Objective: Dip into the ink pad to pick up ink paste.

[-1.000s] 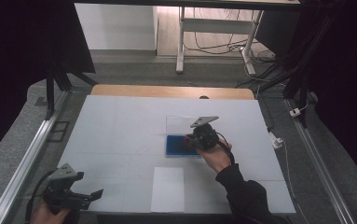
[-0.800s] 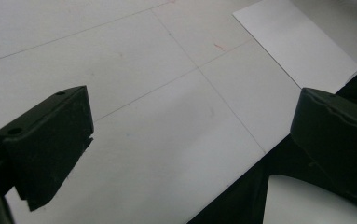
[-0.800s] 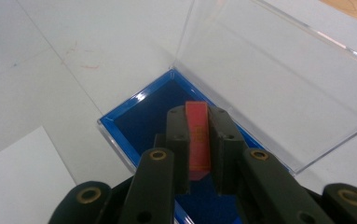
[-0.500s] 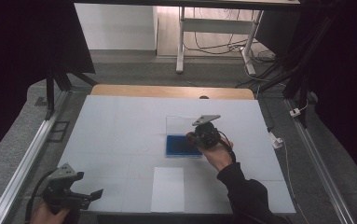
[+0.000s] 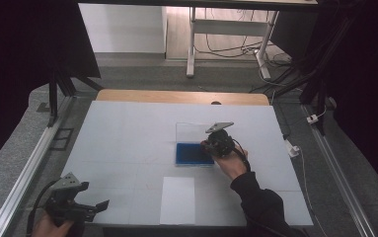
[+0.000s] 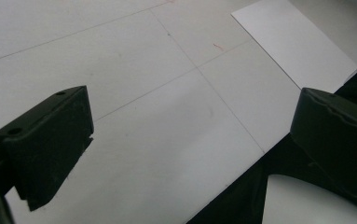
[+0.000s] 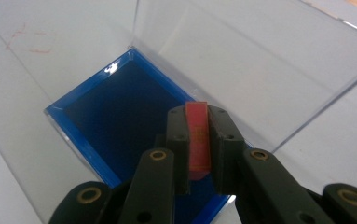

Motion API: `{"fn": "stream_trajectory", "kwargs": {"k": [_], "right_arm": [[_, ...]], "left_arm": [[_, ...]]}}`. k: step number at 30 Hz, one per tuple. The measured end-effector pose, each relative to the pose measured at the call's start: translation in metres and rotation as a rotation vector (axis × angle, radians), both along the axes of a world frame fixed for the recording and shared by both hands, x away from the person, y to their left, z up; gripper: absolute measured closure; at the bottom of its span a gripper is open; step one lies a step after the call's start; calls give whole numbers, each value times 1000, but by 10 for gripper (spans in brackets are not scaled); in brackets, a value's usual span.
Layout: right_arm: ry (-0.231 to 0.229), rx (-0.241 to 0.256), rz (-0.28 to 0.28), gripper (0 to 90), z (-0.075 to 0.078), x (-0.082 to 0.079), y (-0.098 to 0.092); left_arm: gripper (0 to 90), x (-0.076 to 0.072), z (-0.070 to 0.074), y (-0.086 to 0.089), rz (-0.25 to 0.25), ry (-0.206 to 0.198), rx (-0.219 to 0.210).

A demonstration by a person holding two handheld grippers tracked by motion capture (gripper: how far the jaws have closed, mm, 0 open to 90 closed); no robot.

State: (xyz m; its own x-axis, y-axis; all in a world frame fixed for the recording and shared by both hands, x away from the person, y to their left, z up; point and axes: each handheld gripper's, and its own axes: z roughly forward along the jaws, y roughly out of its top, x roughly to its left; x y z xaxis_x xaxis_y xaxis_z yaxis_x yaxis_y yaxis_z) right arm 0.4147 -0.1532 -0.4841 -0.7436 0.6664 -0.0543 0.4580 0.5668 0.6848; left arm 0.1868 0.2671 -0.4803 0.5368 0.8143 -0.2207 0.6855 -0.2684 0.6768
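White table point(image 5: 127, 143): right gripper point(image 7: 198, 122) pinching red piece point(image 7: 198, 135) over blue case point(image 7: 115, 116); left gripper point(image 6: 190, 126) fingers spread, empty.

Right gripper point(image 7: 198, 140) pinches shut (arm stretched forward); left gripper point(image 6: 190, 135) hangs low by the near edge, jaws spread wide.

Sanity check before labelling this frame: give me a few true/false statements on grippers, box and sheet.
1. The right gripper is shut on a red card. True.
2. The blue box has its clear lid closed. False: the lid stands open.
3. The left gripper holds the white sheet. False: its jaws are open, with nothing between them.
4. The card is over the box. True.
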Motion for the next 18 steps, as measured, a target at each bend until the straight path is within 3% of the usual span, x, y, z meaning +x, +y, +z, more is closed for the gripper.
{"fn": "stream_trajectory", "kwargs": {"k": [14,18], "right_arm": [[12,-9,-27,802,-5,3,-2],[-37,-76,-12,802,-5,-3,6]], "left_arm": [[0,0,0,0,2,6,-1],[0,1,0,0,2,10,-2]]}}
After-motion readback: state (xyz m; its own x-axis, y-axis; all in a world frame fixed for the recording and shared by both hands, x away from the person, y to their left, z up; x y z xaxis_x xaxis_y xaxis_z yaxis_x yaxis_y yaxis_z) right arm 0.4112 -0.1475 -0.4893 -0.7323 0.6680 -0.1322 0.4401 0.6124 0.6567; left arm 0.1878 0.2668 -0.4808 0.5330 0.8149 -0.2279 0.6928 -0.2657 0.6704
